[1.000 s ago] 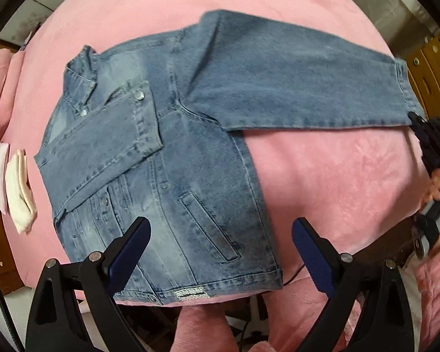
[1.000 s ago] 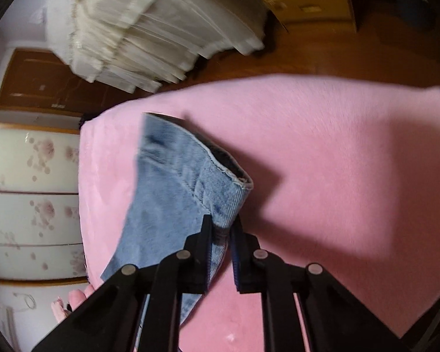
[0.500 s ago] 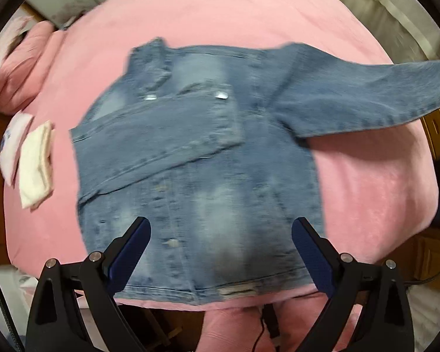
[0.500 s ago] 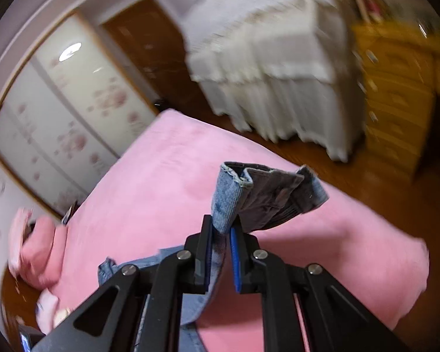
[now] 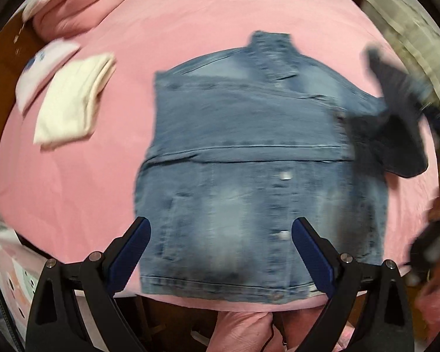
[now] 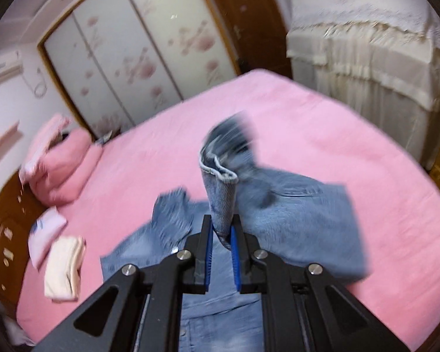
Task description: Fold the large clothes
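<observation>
A blue denim jacket (image 5: 249, 161) lies front up on the pink bed (image 5: 190, 29), collar away from me, one sleeve folded across its chest. My left gripper (image 5: 221, 249) hangs open above the jacket's hem with nothing between its fingers. In the right wrist view my right gripper (image 6: 221, 234) is shut on the cuff (image 6: 220, 193) of the other sleeve and holds it lifted over the jacket (image 6: 293, 220). The same lifted sleeve (image 5: 396, 111) shows blurred at the right of the left wrist view.
Folded cream and white clothes (image 5: 70, 105) lie on the bed left of the jacket, also seen as clothes (image 6: 63, 267) in the right wrist view. Pink pillows (image 6: 61, 164) sit at the head. A flowered wardrobe (image 6: 132, 52) and a cloth-covered cabinet (image 6: 366, 44) stand beyond the bed.
My right gripper has lifted the sleeve cuff off the bed and swung it in over the jacket. The left gripper has moved across to above the hem, still open.
</observation>
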`<state>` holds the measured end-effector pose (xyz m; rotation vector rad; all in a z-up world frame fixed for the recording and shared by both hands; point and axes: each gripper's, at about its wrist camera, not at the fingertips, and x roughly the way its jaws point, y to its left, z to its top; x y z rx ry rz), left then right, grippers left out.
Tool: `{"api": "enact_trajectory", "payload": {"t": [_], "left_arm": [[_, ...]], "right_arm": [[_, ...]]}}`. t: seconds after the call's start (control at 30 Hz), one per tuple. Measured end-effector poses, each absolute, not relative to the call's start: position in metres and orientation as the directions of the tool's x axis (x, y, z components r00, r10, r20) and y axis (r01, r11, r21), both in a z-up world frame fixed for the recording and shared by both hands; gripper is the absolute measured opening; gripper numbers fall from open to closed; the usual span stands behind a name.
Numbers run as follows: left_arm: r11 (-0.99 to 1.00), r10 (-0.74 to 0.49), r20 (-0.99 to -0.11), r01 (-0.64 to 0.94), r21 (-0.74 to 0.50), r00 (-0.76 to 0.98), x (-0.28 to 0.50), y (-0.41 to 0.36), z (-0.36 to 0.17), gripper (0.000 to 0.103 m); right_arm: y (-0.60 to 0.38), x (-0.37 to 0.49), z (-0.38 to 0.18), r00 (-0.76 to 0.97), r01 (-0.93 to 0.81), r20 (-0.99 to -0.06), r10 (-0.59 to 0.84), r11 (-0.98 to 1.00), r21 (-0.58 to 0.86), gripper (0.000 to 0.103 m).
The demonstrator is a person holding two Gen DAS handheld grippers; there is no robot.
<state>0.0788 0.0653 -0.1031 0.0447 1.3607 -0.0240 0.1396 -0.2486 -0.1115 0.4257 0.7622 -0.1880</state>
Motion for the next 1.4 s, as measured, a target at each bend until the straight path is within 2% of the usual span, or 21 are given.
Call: {"api": "enact_trajectory", "payload": {"t": [0.13, 0.23, 0.3, 0.4, 0.43, 0.7, 0.8, 0.87, 0.97, 1.03, 1.17, 1.2, 1.23, 1.27, 1.33, 1.4], "left_arm": [[1.0, 0.015, -0.987, 0.009, 0.016, 0.157, 0.088, 0.107, -0.128, 0.096], [1.0, 0.017, -0.993, -0.011, 0.016, 0.119, 0.101, 0.127, -0.142, 0.096], [0.999, -0.018, -0.994, -0.035, -0.022, 0.111, 0.11, 0.134, -0.148, 0.096], [0.996, -0.074, -0.988, -0.034, -0.079, 0.133, 0.121, 0.13, -0.15, 0.096], [0.995, -0.09, -0.984, -0.023, -0.095, 0.152, 0.125, 0.123, -0.15, 0.096], [0.962, -0.262, -0.957, 0.11, -0.249, 0.124, 0.164, 0.028, -0.182, 0.096], [0.948, -0.24, -0.968, 0.234, -0.218, 0.071, 0.177, -0.027, -0.208, 0.094], [0.941, -0.228, -0.971, 0.271, -0.201, 0.07, 0.186, -0.056, -0.226, 0.089], [0.939, -0.267, -0.964, 0.228, -0.258, 0.011, 0.198, -0.085, -0.26, 0.078], [0.942, -0.279, -0.96, 0.187, -0.279, -0.029, 0.203, -0.093, -0.278, 0.063], [0.955, -0.276, -0.958, 0.088, -0.282, -0.075, 0.209, -0.107, -0.307, 0.056], [0.954, -0.283, -0.956, 0.08, -0.289, -0.076, 0.21, -0.108, -0.308, 0.042], [0.951, -0.297, -0.952, 0.071, -0.302, -0.076, 0.21, -0.109, -0.308, 0.032], [0.945, -0.317, -0.945, 0.055, -0.322, -0.084, 0.209, -0.113, -0.306, 0.029], [0.923, -0.374, -0.922, 0.053, -0.38, -0.103, 0.206, -0.121, -0.3, 0.01], [0.922, -0.367, -0.926, 0.094, -0.375, -0.091, 0.203, -0.136, -0.287, 0.009]], "right_arm": [[-0.198, 0.175, -0.214, 0.488, 0.329, -0.873, 0.017, 0.922, 0.202, 0.015], [-0.181, 0.18, -0.265, 0.276, 0.366, -0.96, 0.04, 0.92, 0.143, 0.021], [-0.174, 0.168, -0.269, 0.274, 0.365, -0.961, 0.032, 0.921, 0.135, 0.024], [-0.177, 0.151, -0.263, 0.282, 0.337, -0.958, 0.051, 0.93, 0.149, 0.045], [-0.181, 0.144, -0.259, 0.29, 0.335, -0.955, 0.056, 0.929, 0.156, 0.048], [-0.223, 0.093, -0.233, 0.388, 0.37, -0.919, 0.078, 0.899, 0.233, 0.048], [-0.242, 0.076, -0.234, 0.408, 0.411, -0.911, 0.064, 0.878, 0.246, 0.048], [-0.255, 0.068, -0.239, 0.422, 0.44, -0.905, 0.052, 0.861, 0.255, 0.048], [-0.275, 0.055, -0.25, 0.427, 0.476, -0.903, 0.052, 0.836, 0.274, 0.048], [-0.286, 0.049, -0.259, 0.425, 0.491, -0.903, 0.059, 0.823, 0.284, 0.048], [-0.302, 0.041, -0.267, 0.404, 0.504, -0.914, 0.043, 0.823, 0.261, 0.048], [-0.305, 0.039, -0.268, 0.398, 0.512, -0.917, 0.038, 0.819, 0.257, 0.048], [-0.309, 0.037, -0.268, 0.394, 0.523, -0.918, 0.037, 0.812, 0.257, 0.048], [-0.311, 0.036, -0.268, 0.392, 0.533, -0.919, 0.035, 0.806, 0.258, 0.048], [-0.316, 0.034, -0.267, 0.388, 0.553, -0.921, 0.034, 0.791, 0.262, 0.048], [-0.32, 0.035, -0.267, 0.377, 0.565, -0.926, 0.029, 0.785, 0.255, 0.048]]}}
